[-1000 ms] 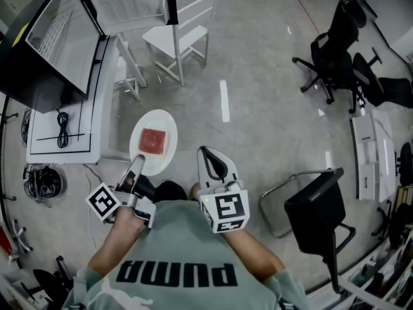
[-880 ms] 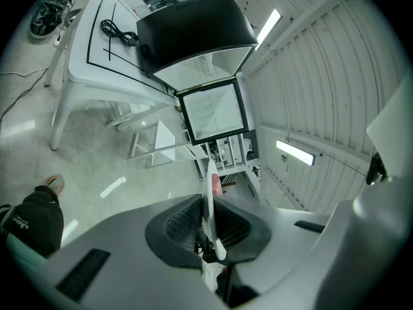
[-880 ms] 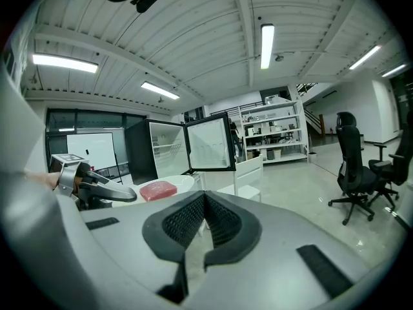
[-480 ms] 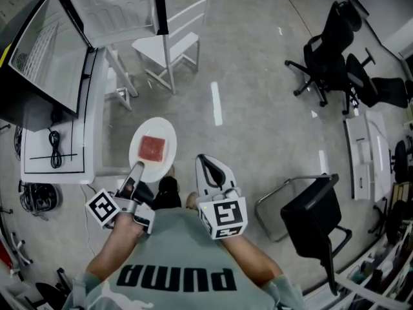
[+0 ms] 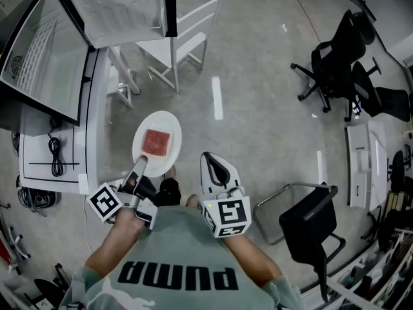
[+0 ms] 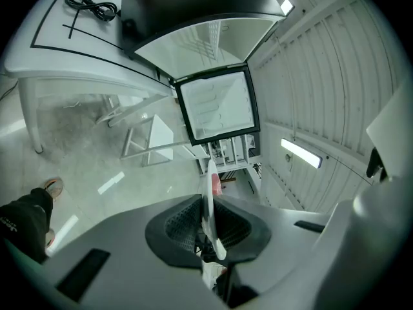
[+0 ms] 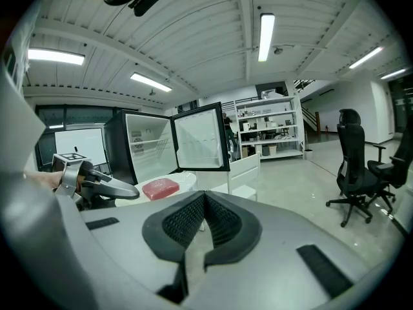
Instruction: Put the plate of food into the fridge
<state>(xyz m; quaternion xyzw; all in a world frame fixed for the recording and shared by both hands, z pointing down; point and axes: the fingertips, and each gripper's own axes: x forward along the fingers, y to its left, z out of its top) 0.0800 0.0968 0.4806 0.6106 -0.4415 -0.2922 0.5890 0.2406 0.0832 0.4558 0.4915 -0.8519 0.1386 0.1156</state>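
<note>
A white plate (image 5: 145, 131) carrying a red square slab of food (image 5: 155, 142) is held level above the floor. My left gripper (image 5: 140, 165) is shut on the plate's near rim. In the left gripper view the plate (image 6: 210, 202) shows edge-on between the jaws, with the food (image 6: 216, 185) beyond. The black fridge (image 5: 39, 41) stands at the upper left with its door (image 5: 122, 5) swung open. My right gripper (image 5: 208, 156) hovers beside the plate, shut and empty. In the right gripper view I see the plate (image 7: 183, 177), the food (image 7: 160, 187) and the fridge's lit white inside (image 7: 148, 148).
A white table (image 5: 61, 166) with a black cable (image 5: 55, 154) stands left of the plate, under the fridge. A white chair (image 5: 184, 41) stands ahead. Black office chairs (image 5: 335, 63) are at the far right, and a dark folding chair (image 5: 310, 221) is near right.
The person has shifted slightly towards the fridge, and the plate has stayed level in the left gripper. Both grippers keep the same state.
</note>
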